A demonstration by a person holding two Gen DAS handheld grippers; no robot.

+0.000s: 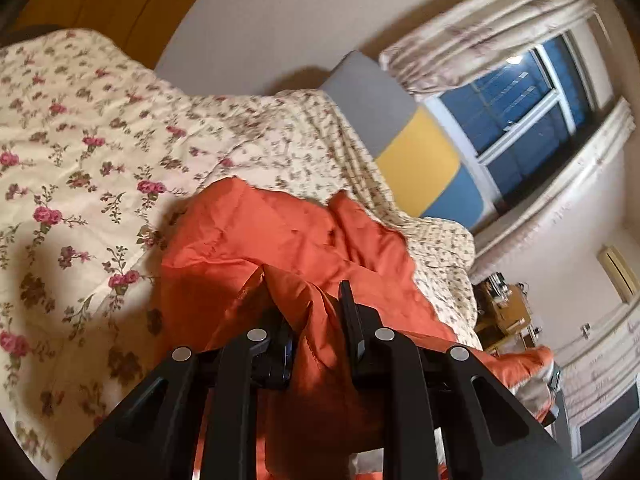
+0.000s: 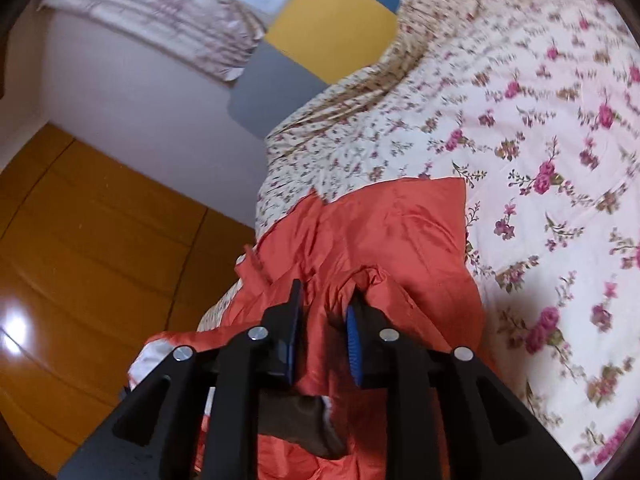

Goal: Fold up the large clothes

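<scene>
Black fingers of the left gripper [image 1: 316,320] fill the bottom of the left wrist view, pressed together on a bunched fold of the orange garment [image 1: 280,240], which rises between them and spreads up toward the middle of the frame. In the right wrist view, the right gripper [image 2: 324,312] likewise has orange fabric bunched between its jaws; its blue ribbed pad [image 2: 354,344] on the right side stands slightly off the cloth, so whether it pinches or has let go I cannot tell. Beyond both tools the garment lies crumpled on a floral bedspread [image 1: 80,160], cream with pink roses, which covers the left half of the left view and the right half of the right one. Farther off, at the upper right of the left view, sit a grey, yellow and blue headboard [image 1: 416,156], a window [image 1: 520,100] and pale curtains [image 1: 480,20]. Orange-brown flooring [image 2: 100,220] fills the left of the right view.
</scene>
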